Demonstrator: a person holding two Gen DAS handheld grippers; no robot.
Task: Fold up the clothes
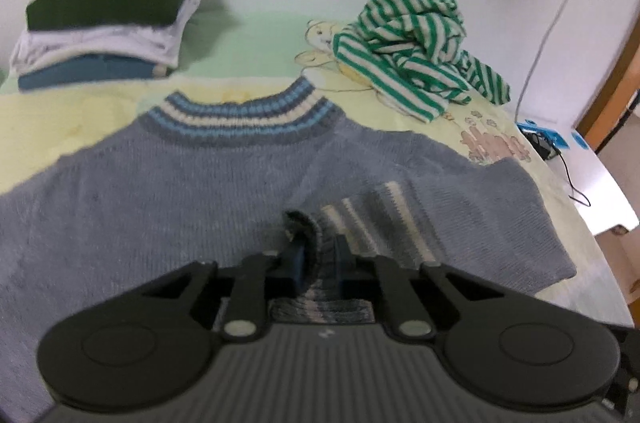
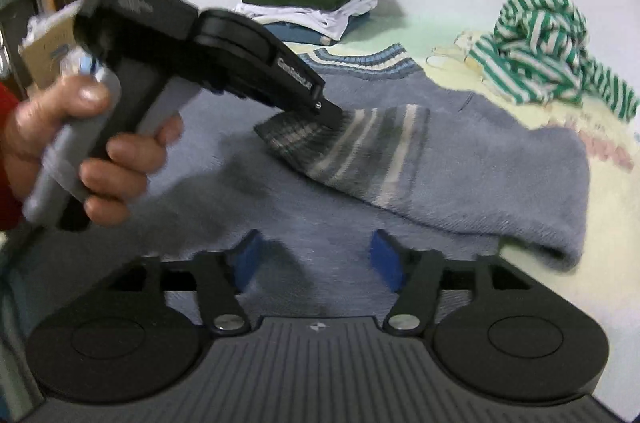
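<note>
Left tongs (image 2: 332, 113) clamped on striped cuff (image 1: 320, 255) of blue-grey sweater (image 1: 160, 183), sleeve drawn across chest. Sweater flat on bed (image 1: 60, 111), collar facing away. Right tongs (image 2: 316, 263) spread wide, empty, hovering above hem. Risks: thin pinch on ribbing, cuff slipping free; sleeve bunching or twisting if dropped crooked; knit dragging body askew. Striped shirt (image 1: 416, 51), folded stack (image 1: 108, 23) well apart.
</note>
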